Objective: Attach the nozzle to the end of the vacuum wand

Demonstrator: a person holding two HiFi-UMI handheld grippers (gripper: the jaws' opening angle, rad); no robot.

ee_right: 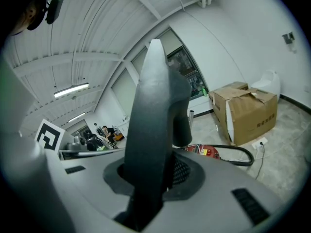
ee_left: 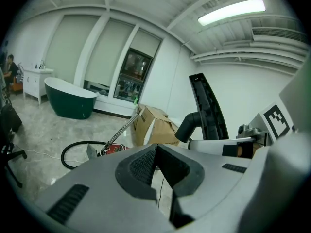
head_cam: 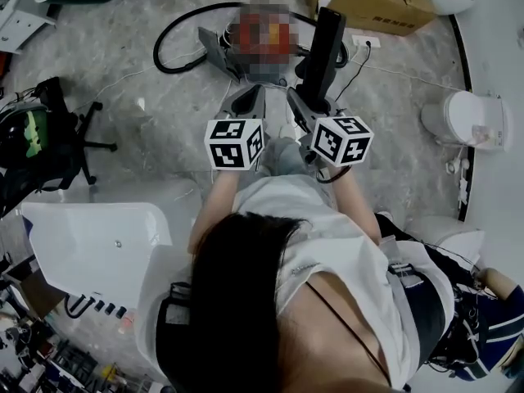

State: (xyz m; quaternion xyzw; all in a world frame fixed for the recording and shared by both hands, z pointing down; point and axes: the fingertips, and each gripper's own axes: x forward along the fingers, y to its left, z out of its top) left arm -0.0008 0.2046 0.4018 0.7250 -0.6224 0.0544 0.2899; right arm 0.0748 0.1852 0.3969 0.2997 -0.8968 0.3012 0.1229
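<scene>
A black floor nozzle (head_cam: pixel 326 43) stands upright between the jaws of my right gripper (head_cam: pixel 309 109), which is shut on it. In the right gripper view the nozzle (ee_right: pixel 153 115) fills the middle and rises out of the right gripper (ee_right: pixel 150 178). My left gripper (head_cam: pixel 248 101) is beside it on the left, shut and empty; the left gripper (ee_left: pixel 158 166) has its pads together. The metal wand (ee_left: pixel 121 129) slants up from the red vacuum (ee_left: pixel 112 149) on the floor ahead, with a black hose (ee_left: pixel 72 154) looped beside it.
A cardboard box (head_cam: pixel 377 2) stands behind the vacuum. An office chair (head_cam: pixel 65 137) is at the left, a white bathtub (head_cam: pixel 90 240) at the lower left and a toilet (head_cam: pixel 467 121) at the right. A dark green tub (ee_left: pixel 70 98) stands far off.
</scene>
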